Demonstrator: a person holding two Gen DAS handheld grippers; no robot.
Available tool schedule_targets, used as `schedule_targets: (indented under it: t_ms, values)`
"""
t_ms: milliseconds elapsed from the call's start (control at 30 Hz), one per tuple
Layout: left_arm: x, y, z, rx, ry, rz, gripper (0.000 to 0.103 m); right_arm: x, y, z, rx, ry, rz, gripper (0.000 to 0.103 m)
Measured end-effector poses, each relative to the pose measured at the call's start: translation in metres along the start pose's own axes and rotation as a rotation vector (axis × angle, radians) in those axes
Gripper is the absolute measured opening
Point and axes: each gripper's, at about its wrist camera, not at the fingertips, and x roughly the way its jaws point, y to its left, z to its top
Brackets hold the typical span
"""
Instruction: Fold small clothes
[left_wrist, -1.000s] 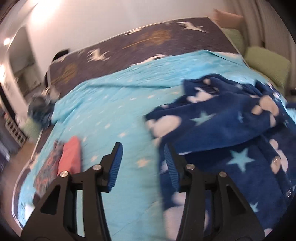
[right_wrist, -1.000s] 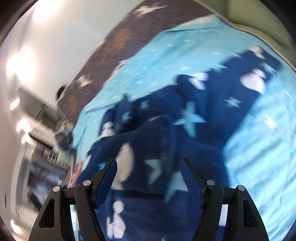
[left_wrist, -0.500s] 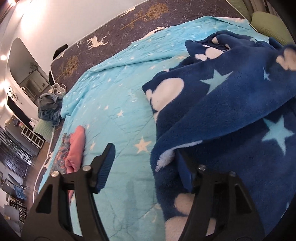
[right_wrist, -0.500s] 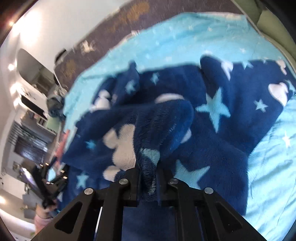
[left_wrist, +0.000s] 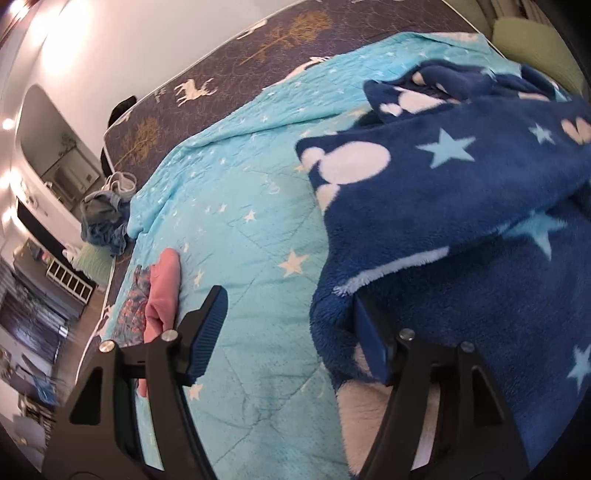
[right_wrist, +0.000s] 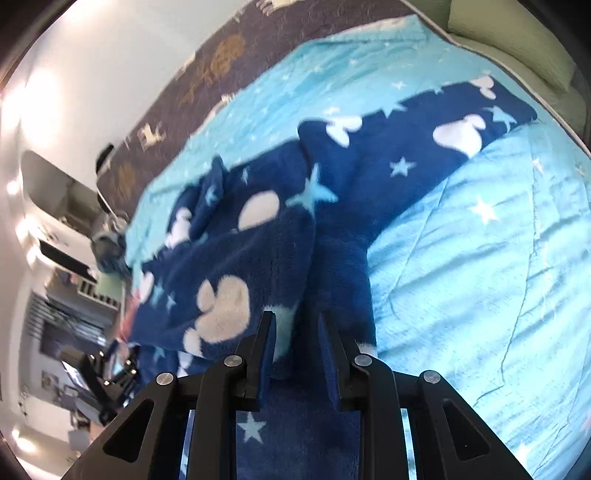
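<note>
Bedroom setup, with a big bed (left_wrist: 229, 66) covered by a light blue star-print quilt (left_wrist: 251, 221) and a dark deer-and-tree sheet showing along the far edge. Green pillows (left_wrist: 535, 44) sit at the far right corner, white wall behind.

Main thing is the fuzzy navy garment (left_wrist: 461, 192) with white mouse-head shapes and pale stars, spread over the right half of the quilt with one flap folded over itself. In the right wrist view the same garment (right_wrist: 332, 206) runs as a long band from far right down to the near middle.

Left claw (left_wrist: 291, 328) has its jaws wide apart and they've just been opening. Its left finger hangs over bare quilt, the right one is tucked in against the near-left edge of the fleece, partly hidden under the flap, so nothing is pinched.

Right claw (right_wrist: 295, 343) has only a narrow gap, jaws just eased apart a bit. Fleece sits right in front of and under the gap, but the pads don't look to be pressing it.

Over on the near left edge of the bed there's a pink folded item (left_wrist: 162, 295) on top of a floral one (left_wrist: 133, 306), and a heap of grey-blue clothes (left_wrist: 105, 221) further back.
</note>
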Motion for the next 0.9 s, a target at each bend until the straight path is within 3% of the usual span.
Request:
schedule_targets:
  t_ms: [167,267,367,467,567,667,733,767,833,900]
  values:
    - [0.005,0.005,-0.003,-0.060,0.021,-0.014,0.074,0.004,0.013,0.014,-0.012,-0.003,0.016,0.027]
    - [0.010,0.013,-0.006,-0.115,0.040,-0.030,0.081,0.027,0.023,0.013,0.000,0.064,0.038,0.050]
    - [0.027,0.031,-0.010,-0.252,0.114,-0.145,0.082,0.044,0.024,0.002,0.011,0.133,0.051,0.056]
    - [0.039,0.045,-0.019,-0.373,0.156,-0.258,0.082,0.049,0.021,0.000,0.027,0.123,0.063,0.061]
    - [0.021,0.042,-0.018,-0.337,0.119,-0.257,0.080,0.053,0.019,0.014,0.065,0.081,0.093,0.066]
    - [-0.012,0.043,-0.008,-0.299,0.036,-0.261,0.079,0.066,0.022,0.031,0.064,0.049,0.059,0.066]
    - [-0.035,0.049,0.004,-0.302,-0.042,-0.302,0.079,0.074,0.027,0.040,0.066,0.035,0.037,0.054]
    - [-0.044,0.051,0.011,-0.307,-0.082,-0.322,0.079,0.075,0.031,0.043,0.055,0.030,0.033,0.012]
    - [-0.052,0.050,0.031,-0.301,-0.139,-0.361,0.079,0.072,0.044,0.051,0.020,0.010,0.061,0.009]
    - [-0.046,0.041,0.048,-0.283,-0.167,-0.387,0.079,0.052,0.064,0.059,-0.043,-0.092,0.078,0.009]
